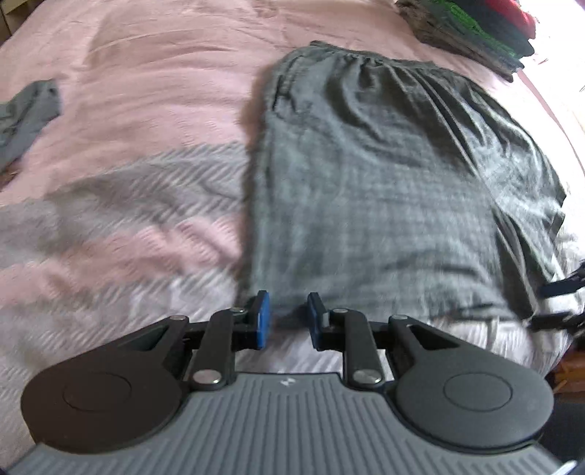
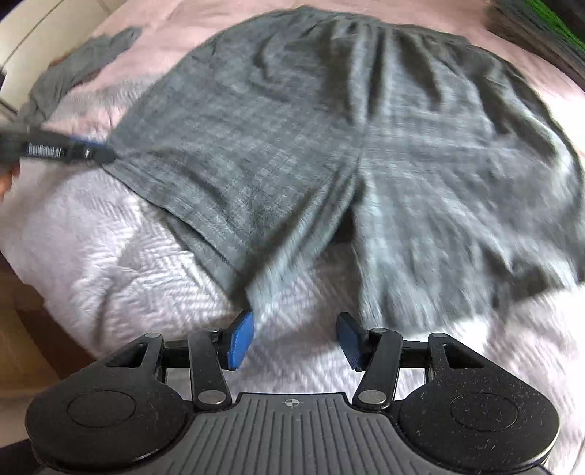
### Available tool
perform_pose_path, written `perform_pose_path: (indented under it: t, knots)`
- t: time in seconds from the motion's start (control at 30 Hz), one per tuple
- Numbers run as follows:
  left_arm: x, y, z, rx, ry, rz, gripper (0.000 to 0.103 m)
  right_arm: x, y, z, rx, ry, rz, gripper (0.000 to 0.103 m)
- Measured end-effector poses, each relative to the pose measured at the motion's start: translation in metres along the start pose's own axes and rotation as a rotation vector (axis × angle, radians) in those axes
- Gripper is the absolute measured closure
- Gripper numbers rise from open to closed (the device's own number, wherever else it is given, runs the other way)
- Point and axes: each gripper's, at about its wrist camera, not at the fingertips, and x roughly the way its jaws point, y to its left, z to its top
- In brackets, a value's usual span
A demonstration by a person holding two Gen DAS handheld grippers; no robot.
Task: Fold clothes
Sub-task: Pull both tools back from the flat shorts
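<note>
While the grey woven shorts (image 2: 329, 146) are spread flat and unfolded on the pink-and-white quilted bed cover (image 1: 128, 109), the left gripper (image 1: 289, 318) and the right gripper (image 2: 294, 341) are held spread and empty at the hems, beside a stack of folded dark clothes (image 1: 471, 33).

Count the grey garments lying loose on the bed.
2: grey shorts spread before both claws, and a small grey garment far left. The folded stack may hide more.

- The shorts (image 2: 329, 146) are dark grey with a faint check weave and lie spread flat on the bed, unfolded.
- Their gathered waistband (image 2: 365, 25) is at the far end; the two leg openings face near.
- The legs part at the crotch in the middle, a narrow gap running to the near hems.
- Creases fan down from the waistband.
- The fabric is blurred.
</note>
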Motion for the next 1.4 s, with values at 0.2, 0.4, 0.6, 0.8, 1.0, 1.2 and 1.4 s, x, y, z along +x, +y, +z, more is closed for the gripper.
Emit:
perform_pose_path:
  t: [0.2, 0.4, 0.6, 0.8, 1.0, 1.2, 1.4]
  knots:
    - [-0.016, -0.017, 0.019, -0.057, -0.097, -0.061, 0.083, -0.018, -0.002, 0.037, 0.080, -0.217, 0.026, 0.049]
    - [0.021, -0.042, 0.008, -0.084, -0.037, 0.006, 0.083, 0.039, 0.003, 0.035, 0.039, -0.075, -0.022, 0.049]
    - [-0.016, -0.064, -0.014, -0.172, -0.050, 0.038, 0.083, -0.011, -0.026, 0.009, -0.002, -0.142, -0.066, 0.049]
    - [-0.013, -0.122, 0.006, -0.210, -0.165, 0.024, 0.077, -0.023, -0.101, 0.031, -0.012, -0.239, -0.194, 0.049]
    - [0.026, -0.181, -0.007, -0.216, -0.085, 0.103, 0.076, 0.010, -0.149, 0.001, -0.084, -0.139, -0.187, 0.046]
    - [-0.002, -0.230, -0.062, -0.297, -0.031, 0.178, 0.075, -0.024, -0.161, -0.076, -0.053, -0.066, -0.121, 0.025]
    - [-0.057, -0.270, -0.072, -0.346, -0.017, 0.207, 0.070, -0.101, -0.162, -0.078, -0.006, -0.127, -0.064, 0.025]
